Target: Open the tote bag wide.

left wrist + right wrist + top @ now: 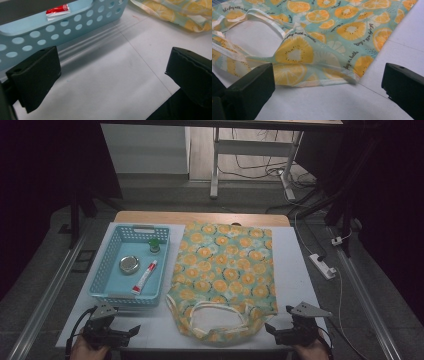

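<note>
A fabric tote bag (225,270) with an orange-slice print lies flat on the white table (295,265), its cream handles (220,317) toward me. Left of it stands a light blue perforated basket (107,270) holding a red-and-white tube (144,276), a round metal tin (129,265) and a small green-capped jar (154,245). My left gripper (134,332) rests open near the table's front left corner, in front of the basket (62,27). My right gripper (271,330) rests open at the front right, beside the bag's corner (354,75). Nothing sits between either pair of jaws.
The table ends close behind the bag and basket, with a wooden strip (200,217) along its far edge. Beyond stand a desk frame (250,150) and floor cables. A white power strip (322,266) lies on the floor to the right.
</note>
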